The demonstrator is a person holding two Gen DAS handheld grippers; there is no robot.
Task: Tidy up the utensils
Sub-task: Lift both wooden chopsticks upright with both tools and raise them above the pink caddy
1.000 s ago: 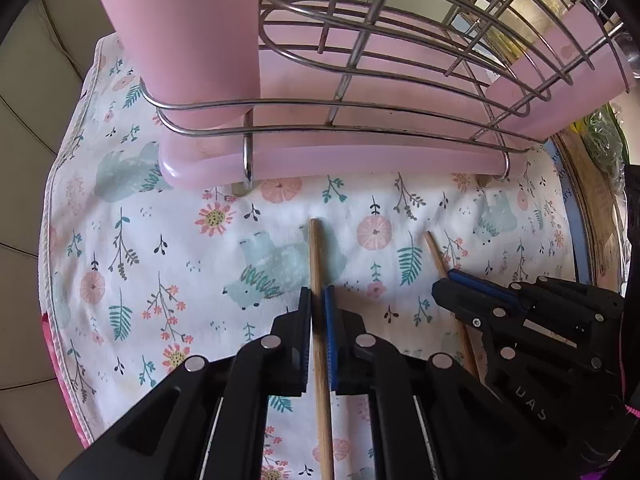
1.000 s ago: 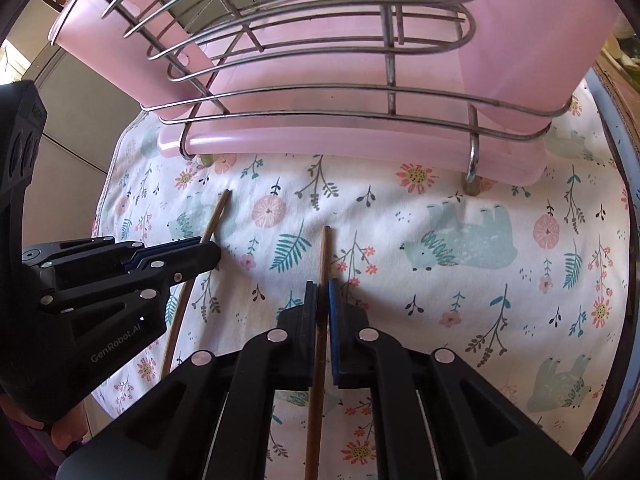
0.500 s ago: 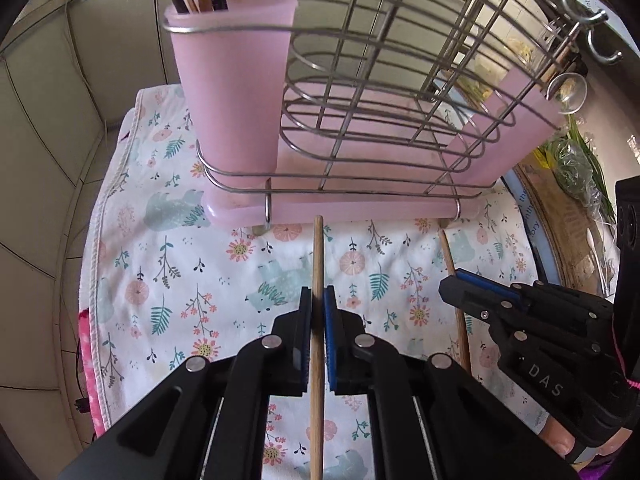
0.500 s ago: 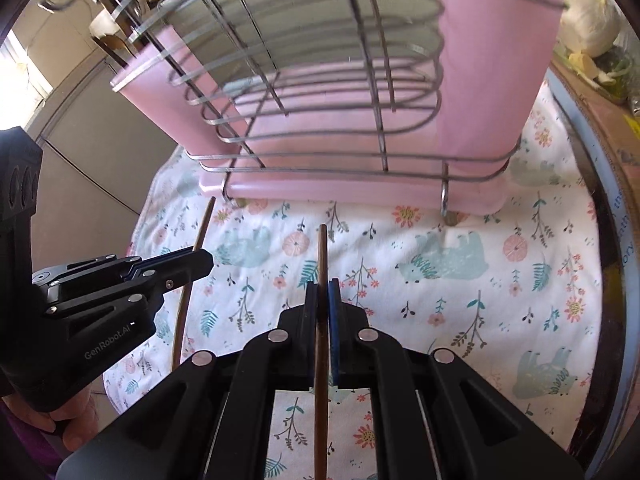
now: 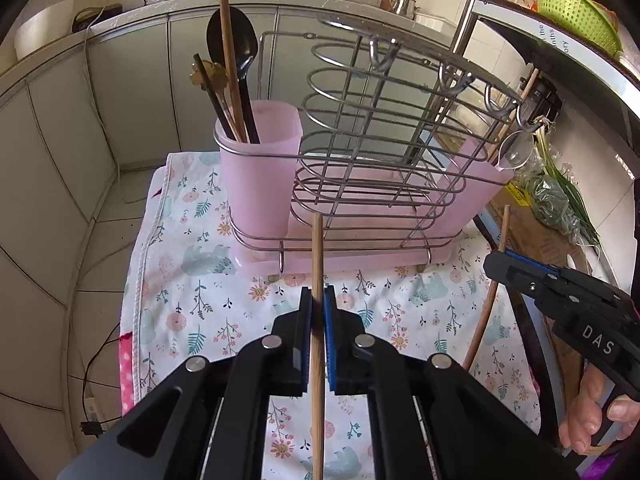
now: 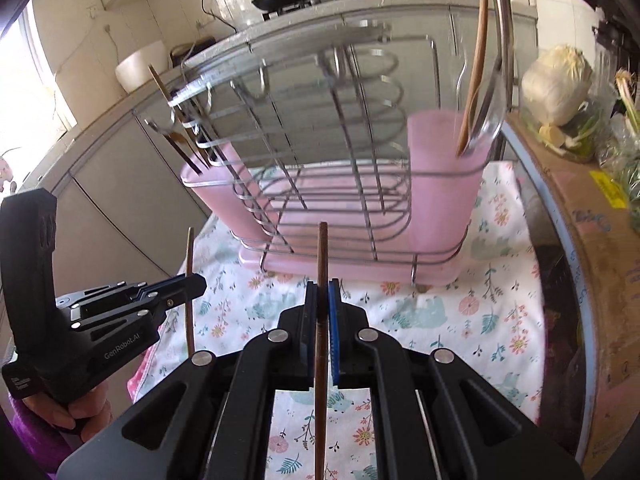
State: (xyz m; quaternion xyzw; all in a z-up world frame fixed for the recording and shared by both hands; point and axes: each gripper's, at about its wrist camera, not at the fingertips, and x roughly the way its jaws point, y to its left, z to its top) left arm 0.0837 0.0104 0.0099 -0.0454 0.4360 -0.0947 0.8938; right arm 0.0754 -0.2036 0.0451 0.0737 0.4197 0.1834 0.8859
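Note:
My left gripper (image 5: 318, 298) is shut on a light wooden chopstick (image 5: 317, 264), held off the floral cloth (image 5: 192, 292). My right gripper (image 6: 321, 292) is shut on a darker wooden chopstick (image 6: 322, 256). Each gripper also shows in the other's view: the right gripper (image 5: 496, 265) with its chopstick (image 5: 498, 248) at right, the left gripper (image 6: 198, 281) with its chopstick (image 6: 189, 256) at left. Ahead stands a wire utensil rack (image 5: 384, 168) on a pink tray. Its left pink cup (image 5: 260, 176) holds chopsticks and a black spoon (image 5: 232, 46); its right pink cup (image 6: 440, 184) holds a ladle.
The cloth covers a small table with grey cabinets (image 5: 120, 92) behind. A cardboard box (image 6: 592, 248) with greens and a cabbage (image 6: 556, 84) stands at right. A green basket (image 5: 576, 4) sits on a shelf above. A hand (image 5: 592, 412) grips the right tool.
Both grippers have risen and tilted up with their chopsticks, lifting them off the cloth. The rack's top and the cups' openings have come into view.

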